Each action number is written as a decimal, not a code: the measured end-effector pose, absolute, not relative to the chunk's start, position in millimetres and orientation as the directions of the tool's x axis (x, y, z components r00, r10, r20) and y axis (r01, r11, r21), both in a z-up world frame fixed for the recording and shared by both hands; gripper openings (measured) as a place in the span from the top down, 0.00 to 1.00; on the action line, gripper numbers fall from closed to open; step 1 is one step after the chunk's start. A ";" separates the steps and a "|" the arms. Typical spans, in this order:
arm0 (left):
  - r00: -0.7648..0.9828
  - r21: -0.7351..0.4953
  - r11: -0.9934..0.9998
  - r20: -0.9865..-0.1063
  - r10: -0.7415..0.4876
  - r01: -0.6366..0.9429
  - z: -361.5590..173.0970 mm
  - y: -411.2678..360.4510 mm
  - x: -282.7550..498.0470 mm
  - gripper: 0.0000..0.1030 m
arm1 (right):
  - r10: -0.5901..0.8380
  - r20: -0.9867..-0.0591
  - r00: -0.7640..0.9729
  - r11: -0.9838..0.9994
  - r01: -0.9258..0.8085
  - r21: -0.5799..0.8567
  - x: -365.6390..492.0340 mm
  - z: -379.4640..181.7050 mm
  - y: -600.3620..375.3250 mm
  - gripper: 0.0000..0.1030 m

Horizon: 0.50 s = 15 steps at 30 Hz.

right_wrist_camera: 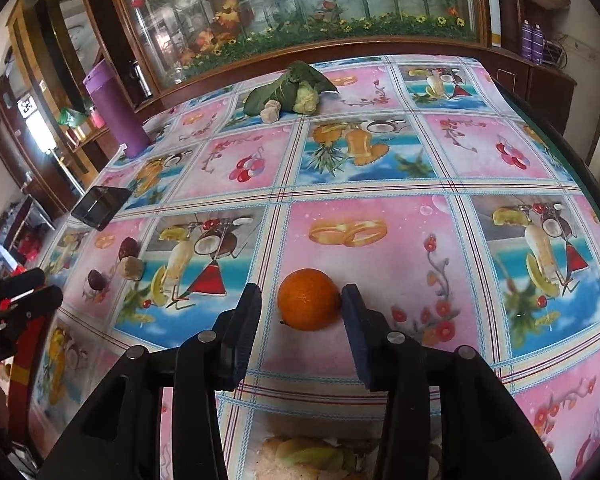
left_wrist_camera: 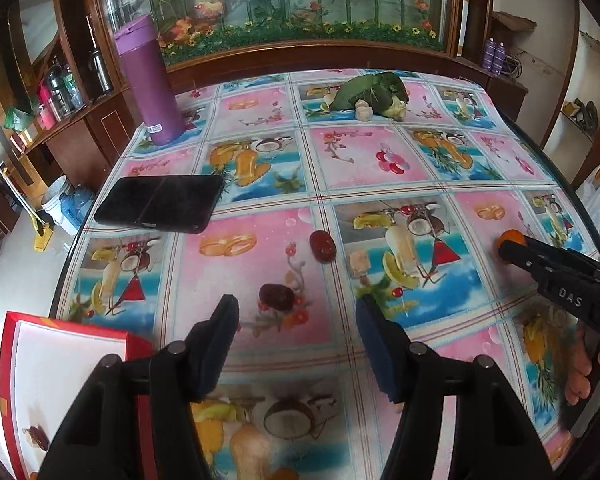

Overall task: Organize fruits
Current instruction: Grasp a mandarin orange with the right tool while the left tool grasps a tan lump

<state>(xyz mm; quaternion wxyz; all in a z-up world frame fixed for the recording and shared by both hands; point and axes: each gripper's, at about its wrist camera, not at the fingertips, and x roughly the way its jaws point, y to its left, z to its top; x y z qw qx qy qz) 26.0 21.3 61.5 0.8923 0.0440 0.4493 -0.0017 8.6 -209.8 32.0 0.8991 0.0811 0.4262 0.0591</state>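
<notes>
An orange (right_wrist_camera: 309,299) lies on the patterned tablecloth between the fingers of my right gripper (right_wrist_camera: 300,304), which is open; the right finger touches its side, the left finger stands apart. In the left wrist view the orange (left_wrist_camera: 510,237) shows behind the right gripper's tip. My left gripper (left_wrist_camera: 296,320) is open and empty, just short of a dark red date (left_wrist_camera: 276,295). A second date (left_wrist_camera: 323,245) lies farther on. A red box (left_wrist_camera: 60,344) with a white inside holds one date (left_wrist_camera: 36,436) at the lower left.
A black phone (left_wrist_camera: 160,203) lies left of centre. A purple flask (left_wrist_camera: 150,80) stands at the far left. Green leaves with pale lumps (left_wrist_camera: 370,96) sit at the far edge. A tan cube (left_wrist_camera: 358,264) lies near the dates. A wooden cabinet stands behind the table.
</notes>
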 end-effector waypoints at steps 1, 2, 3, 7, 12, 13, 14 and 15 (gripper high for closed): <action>0.589 0.090 0.995 -0.807 0.046 0.045 58.8 19.2 30.6 0.38 | 0.171 -0.756 0.631 0.981 -0.037 0.191 9.0 31.4 -209.7 0.60; 0.583 0.094 0.994 -0.811 0.045 0.054 56.5 16.3 32.8 0.38 | 0.165 -0.758 0.631 0.983 -0.038 0.182 9.8 30.4 -208.8 0.60; 0.580 0.092 0.994 -0.814 0.036 0.067 54.9 12.8 33.7 0.38 | 0.162 -0.763 0.626 0.984 -0.039 0.176 11.3 29.0 -208.0 0.60; 0.577 0.064 0.991 -0.816 -0.014 0.114 50.9 -3.6 35.3 0.38 | 0.158 -0.767 0.622 0.985 -0.042 0.169 12.7 27.3 -206.8 0.62; 0.547 0.048 0.992 -0.837 -0.026 0.121 37.3 -15.5 50.7 0.39 | 0.147 -0.771 0.620 0.987 -0.042 0.155 13.9 25.4 -206.7 0.68; 0.542 0.038 0.992 -0.840 -0.033 0.118 35.0 -15.8 53.8 0.41 | 0.148 -0.771 0.620 0.987 -0.042 0.155 13.8 25.3 -206.9 0.68; 0.539 0.029 0.993 -0.842 -0.039 0.117 33.1 -16.5 56.6 0.44 | 0.147 -0.771 0.620 0.987 -0.042 0.155 13.8 25.3 -207.0 0.68; 0.536 0.023 0.993 -0.843 -0.043 0.115 31.4 -17.2 59.3 0.46 | 0.147 -0.771 0.620 0.987 -0.042 0.155 13.8 25.3 -207.1 0.68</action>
